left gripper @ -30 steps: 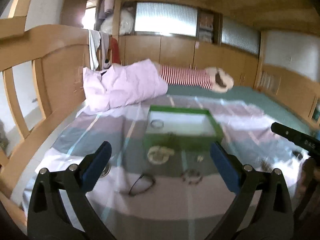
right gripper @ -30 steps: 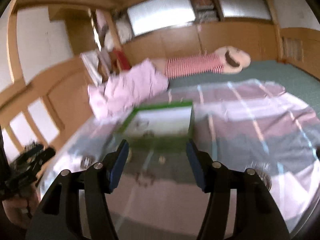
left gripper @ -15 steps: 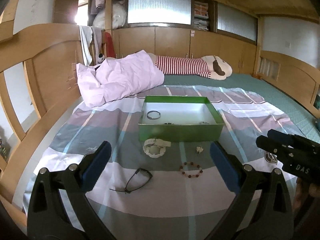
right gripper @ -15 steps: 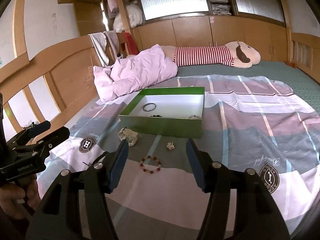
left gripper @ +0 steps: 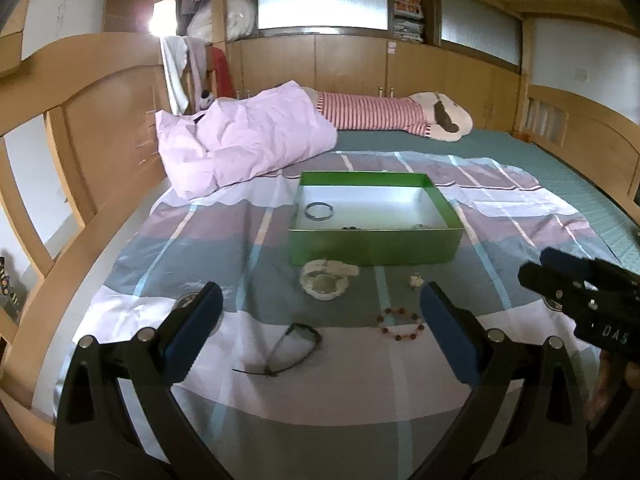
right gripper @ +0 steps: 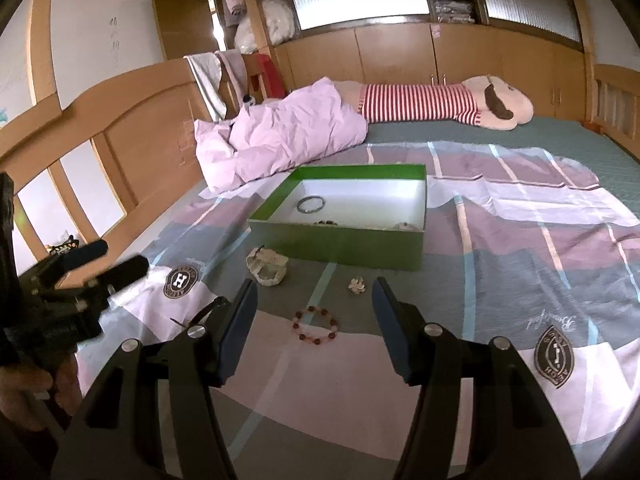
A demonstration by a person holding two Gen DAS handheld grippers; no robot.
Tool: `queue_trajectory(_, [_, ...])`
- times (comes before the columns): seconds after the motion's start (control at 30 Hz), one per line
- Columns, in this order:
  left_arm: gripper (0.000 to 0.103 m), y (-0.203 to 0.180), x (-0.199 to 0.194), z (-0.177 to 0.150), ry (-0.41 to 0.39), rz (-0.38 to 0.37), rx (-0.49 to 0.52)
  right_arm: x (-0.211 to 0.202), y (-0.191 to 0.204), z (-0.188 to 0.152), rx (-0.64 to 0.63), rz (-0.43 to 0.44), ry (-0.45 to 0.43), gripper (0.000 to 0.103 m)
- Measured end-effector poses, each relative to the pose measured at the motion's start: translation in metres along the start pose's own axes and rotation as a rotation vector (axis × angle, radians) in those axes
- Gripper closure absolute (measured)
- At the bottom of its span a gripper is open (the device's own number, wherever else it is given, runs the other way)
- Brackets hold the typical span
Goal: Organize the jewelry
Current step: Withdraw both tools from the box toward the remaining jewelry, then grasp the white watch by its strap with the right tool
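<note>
A red bead bracelet (right gripper: 315, 327) lies flat on the checked bedspread (right gripper: 520, 240), in the near middle of the bed, seen between the two blue pads of the right gripper (right gripper: 314, 304) but beyond them and not touched. That gripper stands partly open, with nothing between its pads. Just beyond the bracelet, a little to the right, sits a small pale trinket (right gripper: 357, 285); to the far left of the bracelet lies a pale, cream-coloured looped piece (right gripper: 267, 267), close against the front wall of the green box (right gripper: 340, 246). The box is open-topped with a white floor, and inside it rest a dark bangle (right gripper: 310, 204) toward the far left and some small dark and pale pieces along the near wall, too small to tell apart. Near left of the bracelet a thin black looped cord (left gripper: 294, 347) lies on the bedspread.

The left gripper (left gripper: 318, 314) hangs wide and empty above the cord and the bracelet; a person's hand (right gripper: 24, 396) holds it at the left edge of the right wrist view. Farther off, a crumpled pink quilt (left gripper: 240, 140) lies at the left by the wooden bed frame (left gripper: 100, 128), and a long striped plush toy (left gripper: 400, 114) stretches across the far end of the bed.
</note>
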State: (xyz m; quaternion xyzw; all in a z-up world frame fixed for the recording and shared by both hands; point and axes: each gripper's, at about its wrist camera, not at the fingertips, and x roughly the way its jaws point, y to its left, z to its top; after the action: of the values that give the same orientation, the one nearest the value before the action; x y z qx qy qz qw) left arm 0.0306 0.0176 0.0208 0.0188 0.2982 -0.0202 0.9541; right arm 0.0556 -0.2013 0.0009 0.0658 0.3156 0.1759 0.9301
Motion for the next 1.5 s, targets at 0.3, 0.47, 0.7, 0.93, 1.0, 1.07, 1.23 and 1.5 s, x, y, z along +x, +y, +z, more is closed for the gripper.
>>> queue_trajectory(0.3, [0.005,0.056,0.006,0.018,0.002,0.078,-0.149,0.090,0.029,0.005,-0.176,0.139,0.188,0.044])
queue_trajectory(0.47, [0.005,0.079,0.017,0.024,0.016,0.091,-0.204,0.160,0.046,0.017,-0.359,0.207,0.304,0.044])
queue_trajectory(0.7, [0.005,0.093,0.027,0.026,0.040,0.078,-0.241,0.234,0.066,0.024,-0.499,0.214,0.433,0.044])
queue_trajectory(0.93, [0.005,0.092,0.039,0.030,0.062,0.077,-0.231,0.254,0.068,0.028,-0.440,0.196,0.444,0.083])
queue_trajectory(1.0, [0.005,0.093,0.040,0.031,0.065,0.075,-0.237,0.246,0.070,0.027,-0.450,0.178,0.435,0.084])
queue_trajectory(1.07, [0.005,0.093,0.040,0.030,0.070,0.074,-0.233,0.225,0.068,0.031,-0.421,0.176,0.386,0.084])
queue_trajectory(1.23, [0.005,0.090,0.046,0.025,0.111,0.052,-0.201,0.124,0.045,0.049,-0.320,0.168,0.214,0.084])
queue_trajectory(1.5, [0.023,0.035,0.074,-0.008,0.235,0.012,0.144,0.007,-0.008,0.042,-0.118,0.117,0.078,0.083])
